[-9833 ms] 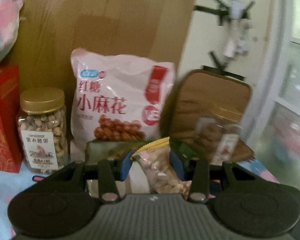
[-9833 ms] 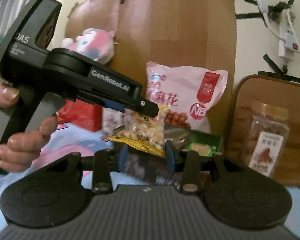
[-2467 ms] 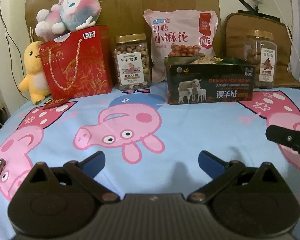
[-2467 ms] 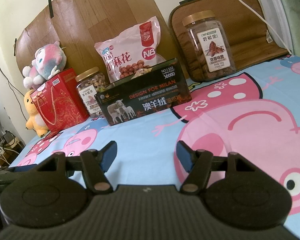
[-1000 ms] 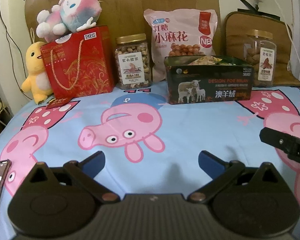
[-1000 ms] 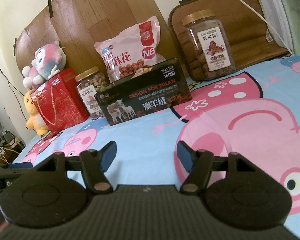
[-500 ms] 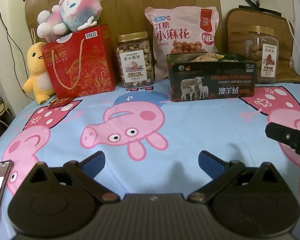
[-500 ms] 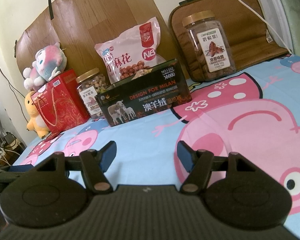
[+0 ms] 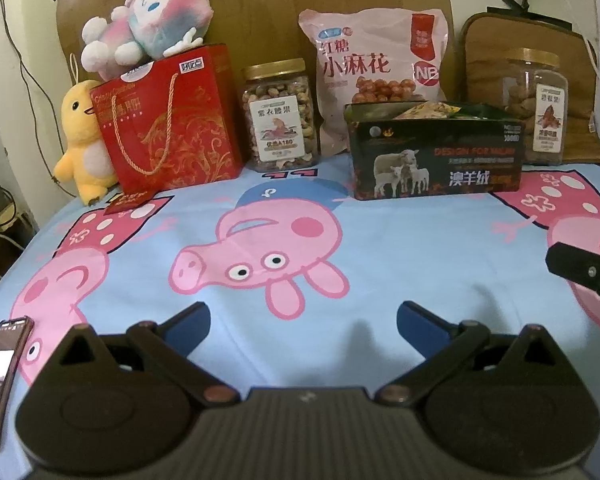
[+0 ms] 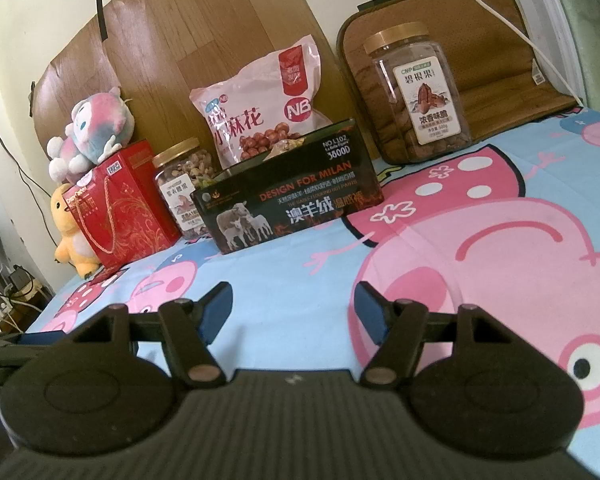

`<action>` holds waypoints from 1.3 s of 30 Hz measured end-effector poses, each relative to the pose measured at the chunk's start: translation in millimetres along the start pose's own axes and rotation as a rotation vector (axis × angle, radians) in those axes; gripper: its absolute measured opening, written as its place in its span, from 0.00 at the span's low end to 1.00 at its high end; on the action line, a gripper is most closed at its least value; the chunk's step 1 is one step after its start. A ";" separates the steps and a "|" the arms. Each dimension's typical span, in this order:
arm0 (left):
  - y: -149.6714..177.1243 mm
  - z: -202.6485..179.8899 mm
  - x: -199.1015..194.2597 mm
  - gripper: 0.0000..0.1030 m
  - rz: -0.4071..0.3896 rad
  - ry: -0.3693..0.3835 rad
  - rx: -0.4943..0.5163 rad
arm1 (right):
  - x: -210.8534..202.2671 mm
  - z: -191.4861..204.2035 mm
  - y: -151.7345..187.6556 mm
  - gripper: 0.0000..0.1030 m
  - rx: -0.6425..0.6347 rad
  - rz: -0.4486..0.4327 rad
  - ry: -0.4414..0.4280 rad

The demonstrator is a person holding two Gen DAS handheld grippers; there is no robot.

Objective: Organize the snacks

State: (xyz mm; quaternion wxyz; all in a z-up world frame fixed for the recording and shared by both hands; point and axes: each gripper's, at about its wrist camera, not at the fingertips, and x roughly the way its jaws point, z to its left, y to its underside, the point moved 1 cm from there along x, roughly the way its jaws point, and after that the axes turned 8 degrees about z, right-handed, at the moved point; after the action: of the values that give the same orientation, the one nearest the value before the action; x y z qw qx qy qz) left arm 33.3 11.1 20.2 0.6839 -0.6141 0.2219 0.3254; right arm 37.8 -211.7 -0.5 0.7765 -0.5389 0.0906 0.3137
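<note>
Bed (image 9: 380, 256), pig-print sheet. Dark box (image 9: 436, 156) at back; nut jar (image 9: 278, 116), red gift bag (image 9: 168, 120) left of it; pecan jar (image 9: 536, 104) right. Phone (image 9: 0, 376) far left, near edge.

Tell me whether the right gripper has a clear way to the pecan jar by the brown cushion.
Probably yes. The right gripper is open and holds nothing, and only bare bedsheet lies between it and the pecan jar. The black box stands off to the jar's left.
</note>
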 end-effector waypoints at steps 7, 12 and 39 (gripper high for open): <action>0.3 0.4 4.3 1.00 0.027 -0.024 0.007 | -0.3 -0.7 -0.5 0.68 0.004 -0.001 -0.004; 0.3 -1.4 3.2 1.00 0.016 -0.042 0.018 | -0.9 -1.1 0.1 0.69 0.005 -0.003 -0.006; 2.6 -14.3 7.5 1.00 0.063 -0.004 0.066 | -3.7 -5.3 -0.1 0.69 0.030 -0.013 -0.027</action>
State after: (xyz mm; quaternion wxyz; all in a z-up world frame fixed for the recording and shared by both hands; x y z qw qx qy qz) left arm 37.9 -1.6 10.9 0.6937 -0.5833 0.2503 0.3403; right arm 36.0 -217.9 -0.8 0.7876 -0.5235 0.0813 0.3145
